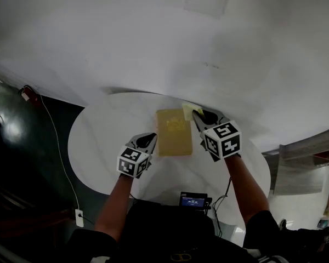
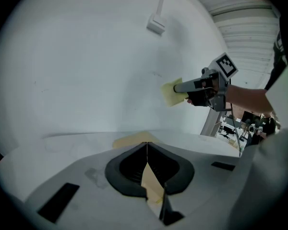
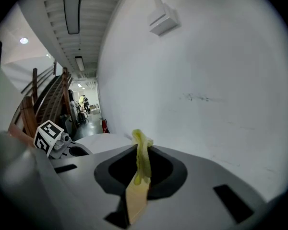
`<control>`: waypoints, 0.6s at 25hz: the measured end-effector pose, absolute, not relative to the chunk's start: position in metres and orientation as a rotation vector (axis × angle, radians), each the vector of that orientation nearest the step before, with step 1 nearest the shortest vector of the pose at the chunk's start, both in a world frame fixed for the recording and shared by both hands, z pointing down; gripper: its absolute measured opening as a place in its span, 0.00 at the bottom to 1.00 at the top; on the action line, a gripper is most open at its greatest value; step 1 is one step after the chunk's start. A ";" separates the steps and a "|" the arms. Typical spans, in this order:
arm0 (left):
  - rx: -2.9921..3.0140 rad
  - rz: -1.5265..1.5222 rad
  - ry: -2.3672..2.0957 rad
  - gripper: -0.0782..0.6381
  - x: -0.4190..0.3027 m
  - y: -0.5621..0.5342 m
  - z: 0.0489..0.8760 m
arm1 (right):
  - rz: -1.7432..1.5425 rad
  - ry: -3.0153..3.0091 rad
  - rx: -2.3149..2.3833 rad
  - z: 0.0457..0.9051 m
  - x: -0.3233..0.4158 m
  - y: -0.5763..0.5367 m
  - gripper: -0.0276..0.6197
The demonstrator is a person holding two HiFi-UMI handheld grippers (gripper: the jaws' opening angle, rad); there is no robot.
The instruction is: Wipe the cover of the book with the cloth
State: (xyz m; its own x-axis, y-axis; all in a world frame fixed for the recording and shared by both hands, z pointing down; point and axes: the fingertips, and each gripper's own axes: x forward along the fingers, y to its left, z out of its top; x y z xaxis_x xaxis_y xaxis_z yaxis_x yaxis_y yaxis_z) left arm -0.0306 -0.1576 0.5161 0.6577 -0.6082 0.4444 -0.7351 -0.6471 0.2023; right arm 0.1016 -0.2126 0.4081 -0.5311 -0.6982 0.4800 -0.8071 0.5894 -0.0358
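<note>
- Progress: looks barely started, with no wiping contact on the book point(image 1: 174, 131) visible yet. Probably leaves the whole cover to do.
- Has the cloth point(image 1: 187, 110) pinched tight in the right gripper point(image 1: 204, 117), up by the book's far right corner. Seems lifted clear rather than pressed down.
- Shows the left gripper point(image 1: 148, 141) pressed together on nothing, parked just beside the book's left edge.
- Lies flat, cover up, near the middle of the round table point(image 1: 98, 141).
- Runs long-ways straight away from the person, short edges near and far. Can't tell which way the title reads, too small.
</note>
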 end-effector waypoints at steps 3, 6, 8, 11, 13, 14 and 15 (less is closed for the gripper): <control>2.490 0.506 -1.009 0.12 -0.027 -0.167 0.531 | 0.385 -2.386 1.197 0.417 0.090 -0.230 0.18; 2.447 0.530 -0.945 0.12 -0.026 -0.172 0.549 | 0.487 -2.376 1.188 0.439 0.074 -0.241 0.18; 2.410 0.546 -0.903 0.12 -0.024 -0.173 0.562 | 0.566 -2.365 1.173 0.456 0.064 -0.246 0.18; 2.355 0.593 -0.875 0.13 -0.023 -0.174 0.582 | 0.663 -2.335 1.144 0.481 0.052 -0.253 0.18; 2.307 0.628 -0.840 0.20 -0.022 -0.171 0.597 | 0.709 -2.311 1.127 0.496 0.045 -0.257 0.18; 2.287 0.640 -0.822 0.24 -0.021 -0.170 0.603 | 0.726 -2.299 1.117 0.503 0.042 -0.258 0.18; 2.271 0.648 -0.811 0.24 -0.021 -0.168 0.607 | 0.742 -2.289 1.106 0.510 0.039 -0.259 0.18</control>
